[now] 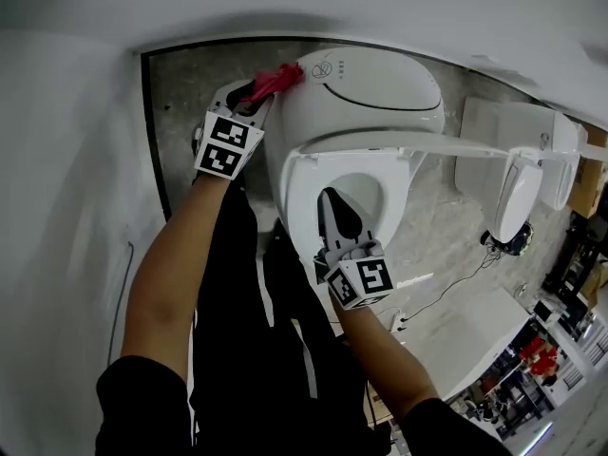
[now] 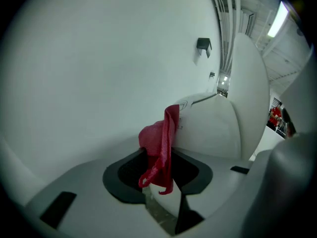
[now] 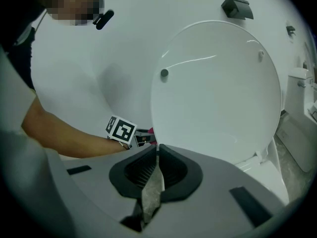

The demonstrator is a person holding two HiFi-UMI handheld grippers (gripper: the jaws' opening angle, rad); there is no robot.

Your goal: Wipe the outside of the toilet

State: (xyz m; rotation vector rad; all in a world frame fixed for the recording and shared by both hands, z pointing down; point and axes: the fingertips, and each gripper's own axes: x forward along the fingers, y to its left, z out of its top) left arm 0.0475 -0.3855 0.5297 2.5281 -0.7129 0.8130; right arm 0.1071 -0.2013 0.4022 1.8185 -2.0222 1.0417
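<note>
So the left gripper [image 1: 259, 94] is clamped on a red cloth [image 2: 161, 150], and the rag's pressed up against the back corner of the toilet [image 1: 380, 93], on the outside near the top, right by the wall side. The cloth bunches up out of the jaws and touches the white shell. The right gripper [image 3: 156, 148] has its jaws squeezed together with nothing in them. It's just hanging over the open bowl, pointing at the raised lid [image 3: 218, 83], which stands upright. Grey speckled floor [image 1: 190, 84] around the base.
</note>
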